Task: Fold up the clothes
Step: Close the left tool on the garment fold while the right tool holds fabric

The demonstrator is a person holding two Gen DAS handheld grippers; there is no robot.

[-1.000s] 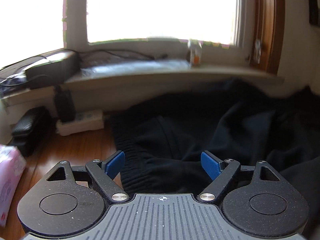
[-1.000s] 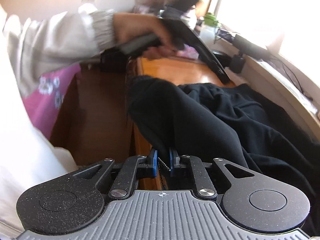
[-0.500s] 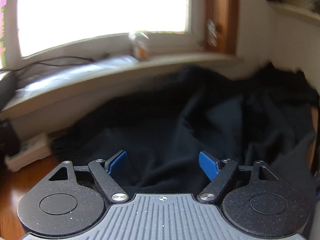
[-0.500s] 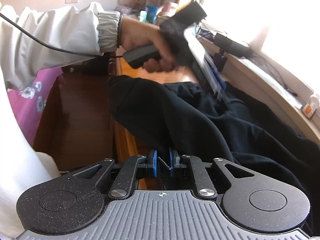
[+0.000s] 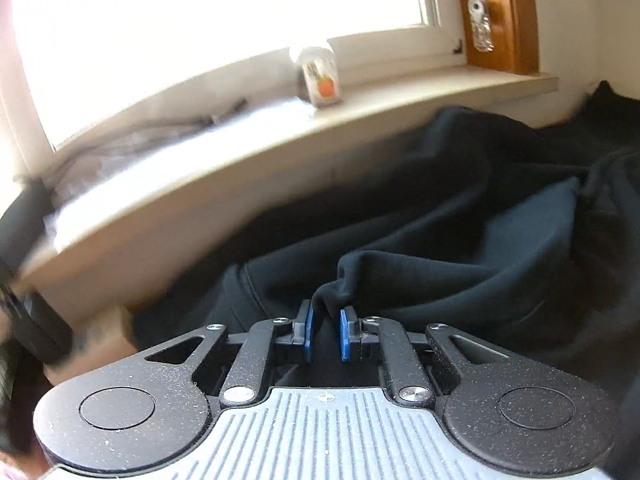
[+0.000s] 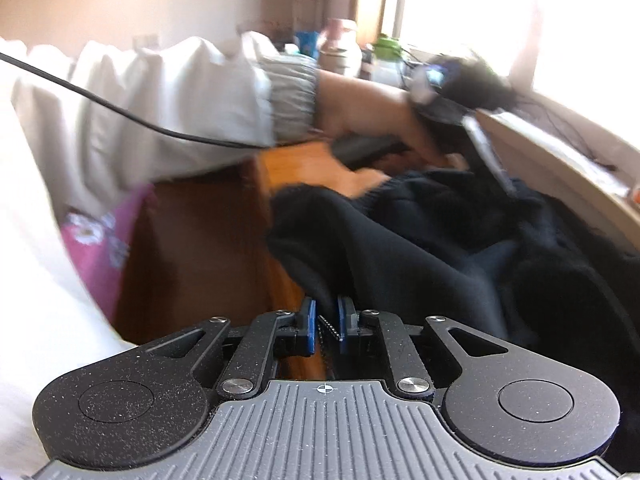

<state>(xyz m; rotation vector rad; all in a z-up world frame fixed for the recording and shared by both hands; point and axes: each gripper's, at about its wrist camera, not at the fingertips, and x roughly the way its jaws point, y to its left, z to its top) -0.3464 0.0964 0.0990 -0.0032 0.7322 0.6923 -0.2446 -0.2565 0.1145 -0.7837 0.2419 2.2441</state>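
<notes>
A black garment (image 5: 440, 280) lies crumpled on the wooden table below the window sill. In the left wrist view my left gripper (image 5: 326, 334) has its jaws closing, and a raised fold of the black cloth runs down between the blue pads (image 5: 307, 332), which pinch it. In the right wrist view my right gripper (image 6: 325, 326) is shut on the near edge of the garment (image 6: 400, 248), where it hangs over the table's side. Farther back, a hand (image 6: 372, 108) in a white sleeve (image 6: 180, 96) holds the blurred left gripper (image 6: 508, 188) down on the cloth.
The window sill (image 5: 240, 160) runs behind the garment, with a small white bottle (image 5: 320, 76) and cables on it. Bare wooden table (image 6: 304, 164) shows left of the cloth. Bottles (image 6: 340, 44) stand at the table's far end. Pink flowered fabric (image 6: 104, 240) hangs at the left.
My left gripper has swept to the right along the garment and come down on a fold, its jaws going from wide apart to nearly together. My right gripper keeps its hold in place.
</notes>
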